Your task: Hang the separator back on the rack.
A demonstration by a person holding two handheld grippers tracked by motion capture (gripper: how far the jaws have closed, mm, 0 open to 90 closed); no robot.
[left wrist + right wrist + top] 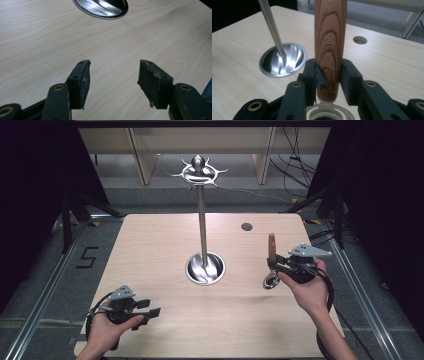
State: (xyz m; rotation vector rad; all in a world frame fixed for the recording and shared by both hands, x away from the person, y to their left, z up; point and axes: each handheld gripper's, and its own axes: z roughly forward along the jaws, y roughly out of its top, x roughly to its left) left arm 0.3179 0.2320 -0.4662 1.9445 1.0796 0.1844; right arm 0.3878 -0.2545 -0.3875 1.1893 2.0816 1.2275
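we have the wooden-handled kitchen tool (271, 255) clamped in the right gripper (328, 82), its fingers (348, 75) pressed on either side of the handle, which stands upright with the metal ring end hanging below, just above the worktop (165, 240) at its right side. so the pickup looks done. what remains, as we judge it, is carrying the tool over to the tall metal stand (202, 220) in the middle and hanging it on one of the hooks (220, 171) at the top; none of them bears anything yet. our left gripper (113, 75) waits near the front left corner, fingers wide apart and holding nothing.
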